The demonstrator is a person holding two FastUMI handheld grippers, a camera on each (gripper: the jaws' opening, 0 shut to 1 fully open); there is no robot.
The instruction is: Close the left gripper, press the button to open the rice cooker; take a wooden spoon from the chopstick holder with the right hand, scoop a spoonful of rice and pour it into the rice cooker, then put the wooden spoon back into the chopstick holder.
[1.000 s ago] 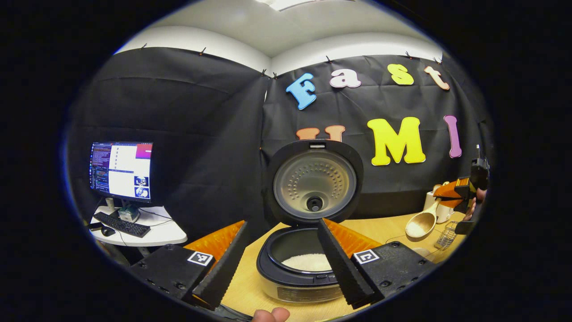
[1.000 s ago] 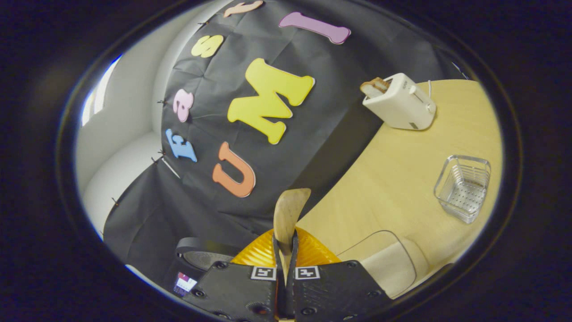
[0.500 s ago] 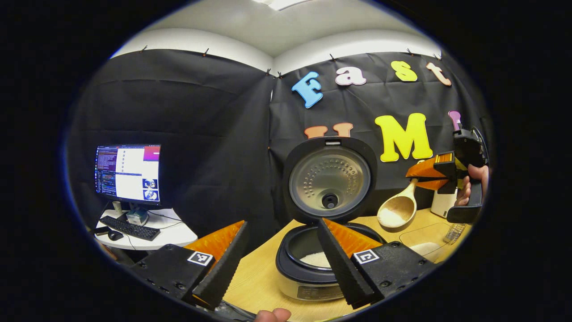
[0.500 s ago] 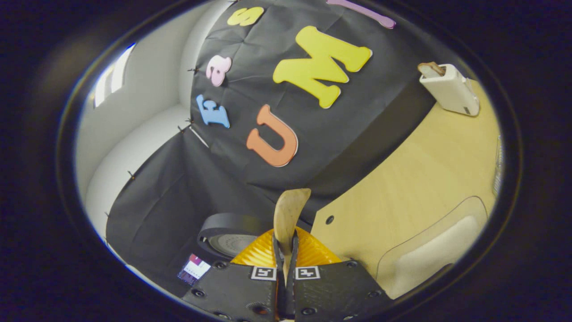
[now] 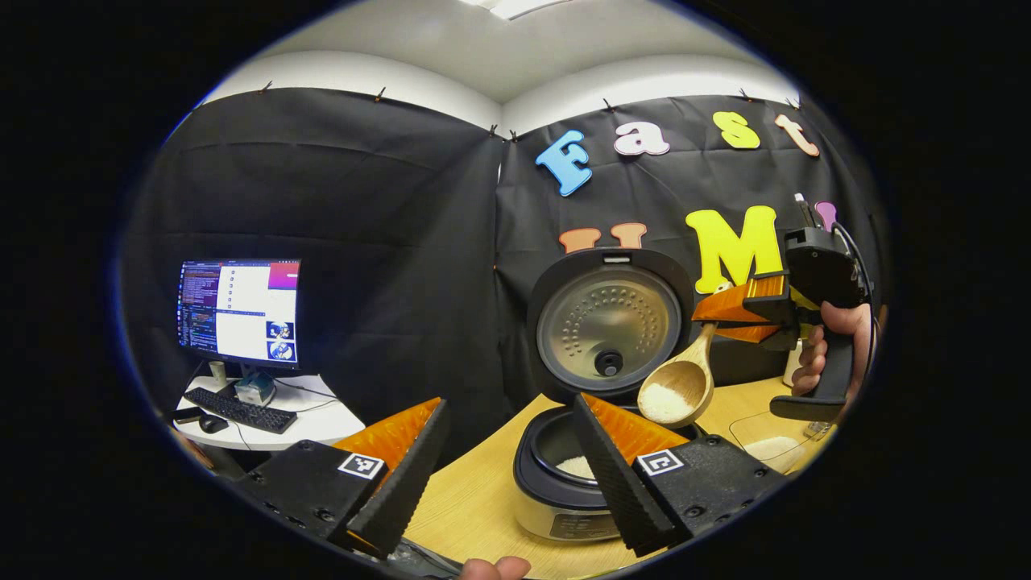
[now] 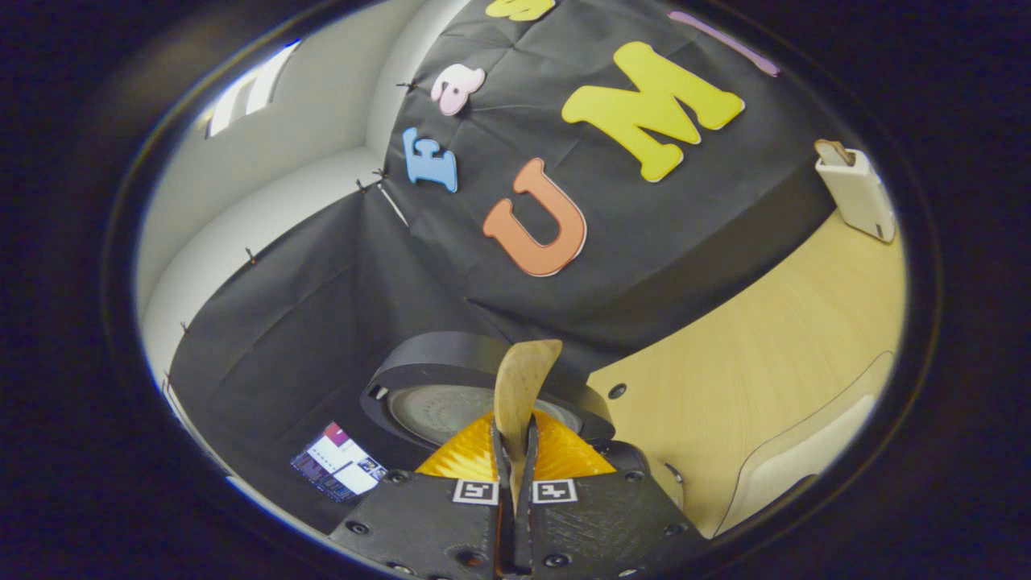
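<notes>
Setting: booth hung with black cloth; pale wooden table (image 5: 475, 499) in front, and a side desk with a lit monitor (image 5: 239, 310) and keyboard (image 5: 238, 409) at far left of the left gripper view.
Rice cooker (image 5: 564, 491): stands on the table just beyond the left gripper's fingers; lid (image 5: 610, 326) raised upright, its metal inner face turned toward the camera; white rice lies in the pot.
Left gripper (image 5: 515, 483): fingers spread wide apart, gripping nothing, held low in front of the cooker.
Right gripper (image 6: 515, 451): fingers drawn together and clamped on the handle of the wooden spoon (image 6: 519, 395); in the left gripper view it is carried by a hand (image 5: 821, 354) at the right, above table level.
Wooden spoon, left gripper view: bowl hangs down and leftward from the right gripper, holds a small heap of white rice (image 5: 667, 400), and sits just right of the open lid, above the cooker's right rim.
Rice container (image 6: 805, 467): clear, holding white rice, on the table right of the cooker.
Toaster (image 6: 858, 193): white, at the table's far edge against the cloth.
</notes>
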